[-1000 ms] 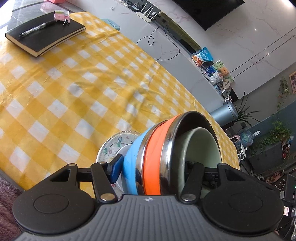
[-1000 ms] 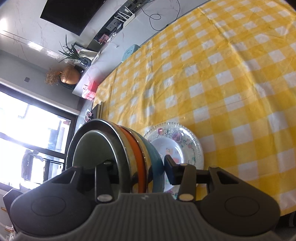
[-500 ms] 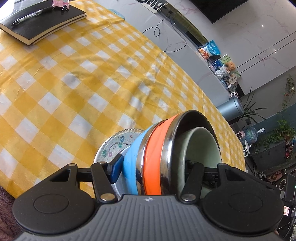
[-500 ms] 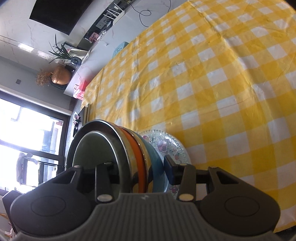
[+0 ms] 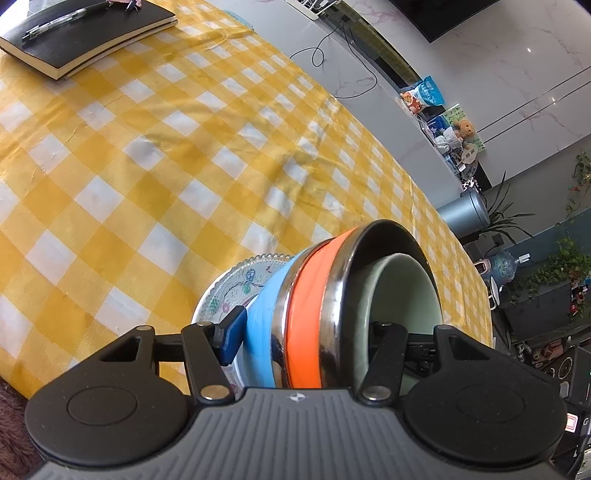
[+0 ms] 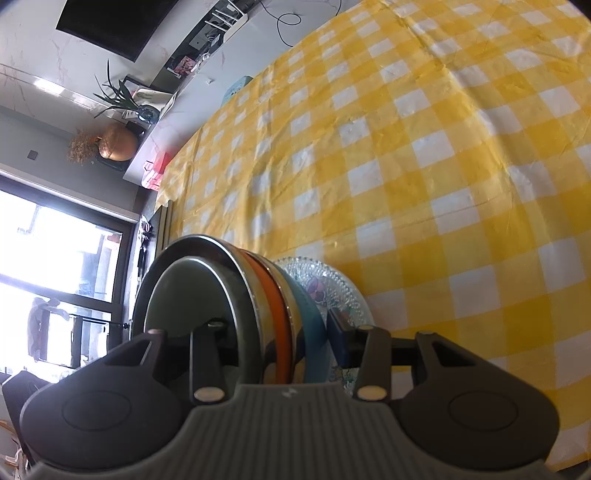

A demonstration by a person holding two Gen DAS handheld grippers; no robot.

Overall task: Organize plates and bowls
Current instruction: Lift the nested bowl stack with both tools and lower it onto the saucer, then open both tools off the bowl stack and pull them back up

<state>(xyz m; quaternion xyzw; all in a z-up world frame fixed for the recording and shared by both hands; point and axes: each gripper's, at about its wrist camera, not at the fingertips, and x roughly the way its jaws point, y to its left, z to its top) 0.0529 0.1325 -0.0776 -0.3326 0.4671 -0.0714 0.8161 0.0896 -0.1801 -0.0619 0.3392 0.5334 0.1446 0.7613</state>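
Left wrist view: the left gripper (image 5: 306, 343) jaws are clamping the nested bowls (image 5: 325, 295) over the plate (image 5: 236, 284) near the table's (image 5: 147, 147) near edge.
Right wrist view: the right gripper (image 6: 273, 343) is pinching the stack's opposite rim; lowering evenly looks next.

Pale marble wall (image 5: 517, 74) at one o'clock, with dark screen (image 6: 110, 22). Bright window (image 6: 55, 266) at nine o'clock. Yellow checked tablecloth (image 5: 166, 166) over table; potted plants (image 5: 554, 266) at three o'clock.
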